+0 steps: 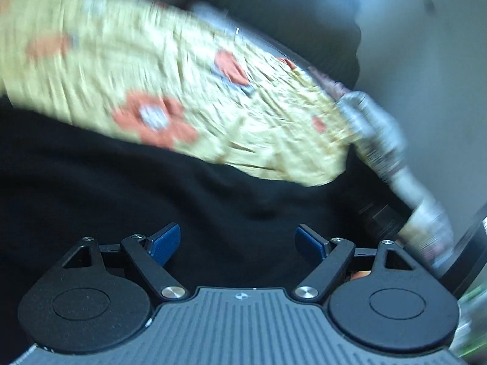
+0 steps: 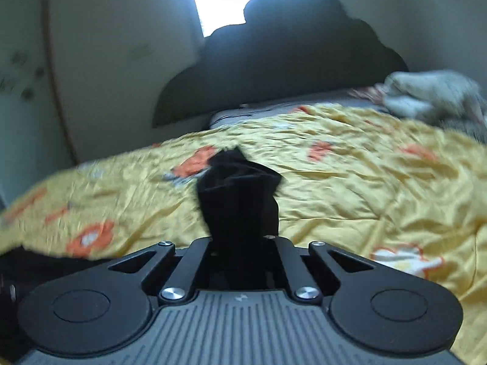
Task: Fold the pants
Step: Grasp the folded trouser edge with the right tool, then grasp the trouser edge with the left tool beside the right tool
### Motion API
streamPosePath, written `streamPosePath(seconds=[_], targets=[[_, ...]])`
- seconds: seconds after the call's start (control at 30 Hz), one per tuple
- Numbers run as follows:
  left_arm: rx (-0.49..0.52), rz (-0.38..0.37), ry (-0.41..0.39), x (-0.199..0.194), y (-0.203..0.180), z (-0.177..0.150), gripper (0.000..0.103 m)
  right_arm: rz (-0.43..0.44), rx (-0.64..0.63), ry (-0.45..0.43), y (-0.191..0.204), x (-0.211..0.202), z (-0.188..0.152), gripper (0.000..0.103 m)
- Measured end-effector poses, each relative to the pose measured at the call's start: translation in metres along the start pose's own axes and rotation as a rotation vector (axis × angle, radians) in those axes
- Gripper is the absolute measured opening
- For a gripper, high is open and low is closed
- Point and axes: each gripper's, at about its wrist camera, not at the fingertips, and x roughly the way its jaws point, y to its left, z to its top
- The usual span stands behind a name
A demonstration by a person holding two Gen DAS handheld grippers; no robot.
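Observation:
The black pants (image 1: pixel 127 188) lie spread over a yellow bedsheet (image 1: pixel 197 91) with orange flowers. In the left wrist view my left gripper (image 1: pixel 237 243) hangs just above the black cloth, its blue-padded fingers (image 1: pixel 166 240) wide apart and empty. In the right wrist view my right gripper (image 2: pixel 240 228) is shut on a bunch of the black pants (image 2: pixel 240 188), which sticks up between the jaws and hides the fingertips. The view is blurred by motion.
The yellow sheet (image 2: pixel 350 182) covers the bed. A dark headboard (image 2: pixel 283 60) stands at the far end under a bright window. A pale crumpled cloth (image 2: pixel 432 94) lies at the far right. Grey walls stand on both sides.

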Motion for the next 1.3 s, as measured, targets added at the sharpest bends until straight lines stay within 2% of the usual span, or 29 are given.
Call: streamPosePath(seconds=[0.1, 0.17, 0.33, 0.47, 0.6, 0.67, 0.7, 0.73, 0.8, 0.83, 0.93, 1.0, 1.03, 1.07, 1.13, 1.2, 1.23, 1.3], targets=[[-0.23, -0.195, 0.082, 0.016, 0.014, 0.008, 0.084, 0.011, -0.117, 0.011, 0.028, -0.001, -0.011, 0.004], [-0.313, -0.281, 0.124, 0.026, 0.015, 0.009, 0.085, 0.017, -0.168, 0.016, 0.042, -0.002, -0.017, 0.004], [-0.384, -0.353, 0.133, 0.04, 0.008, 0.012, 0.085, 0.034, -0.285, 0.005, 0.071, -0.016, -0.026, 0.004], [-0.421, -0.32, 0.103, 0.047, 0.013, 0.021, 0.085, 0.047, -0.429, 0.001, 0.099, -0.025, -0.038, 0.004], [-0.452, -0.213, 0.141, 0.055, 0.028, 0.027, 0.084, 0.05, -0.594, -0.02, 0.128, -0.031, -0.055, 0.005], [-0.457, -0.199, 0.166, 0.058, 0.038, 0.026, 0.065, 0.042, -0.643, -0.032, 0.138, -0.032, -0.062, 0.005], [-0.451, -0.195, 0.181, 0.06, 0.039, 0.025, 0.047, 0.036, -0.664, -0.037, 0.142, -0.032, -0.065, 0.005], [-0.441, -0.187, 0.199, 0.063, 0.041, 0.023, 0.035, 0.032, -0.682, -0.04, 0.145, -0.032, -0.067, 0.005], [-0.427, -0.167, 0.207, 0.066, 0.043, 0.021, 0.022, 0.025, -0.708, -0.034, 0.149, -0.031, -0.071, 0.005], [-0.415, -0.165, 0.204, 0.066, 0.044, 0.02, 0.01, 0.022, -0.717, -0.023, 0.148, -0.03, -0.072, 0.007], [-0.373, -0.145, 0.187, 0.064, 0.041, 0.02, 0.007, 0.013, -0.734, -0.003, 0.148, -0.03, -0.076, 0.012], [-0.322, -0.118, 0.157, 0.06, 0.036, 0.02, 0.006, -0.007, -0.748, -0.009, 0.146, -0.033, -0.077, 0.025], [-0.289, -0.102, 0.139, 0.057, 0.034, 0.021, 0.006, -0.022, -0.756, -0.015, 0.145, -0.035, -0.078, 0.04], [-0.257, -0.091, 0.126, 0.055, 0.031, 0.021, 0.006, -0.027, -0.762, -0.026, 0.144, -0.038, -0.079, 0.045], [-0.202, -0.077, 0.1, 0.048, 0.027, 0.021, 0.006, -0.003, -0.773, -0.04, 0.143, -0.045, -0.081, 0.044], [-0.155, -0.066, 0.08, 0.042, 0.023, 0.02, 0.006, 0.017, -0.783, -0.029, 0.145, -0.047, -0.082, 0.03], [-0.131, -0.057, 0.069, 0.039, 0.022, 0.019, 0.006, 0.023, -0.792, -0.024, 0.146, -0.047, -0.083, 0.018], [-0.087, -0.025, 0.041, 0.032, 0.021, 0.018, 0.006, 0.035, -0.806, -0.014, 0.149, -0.045, -0.084, 0.013]])
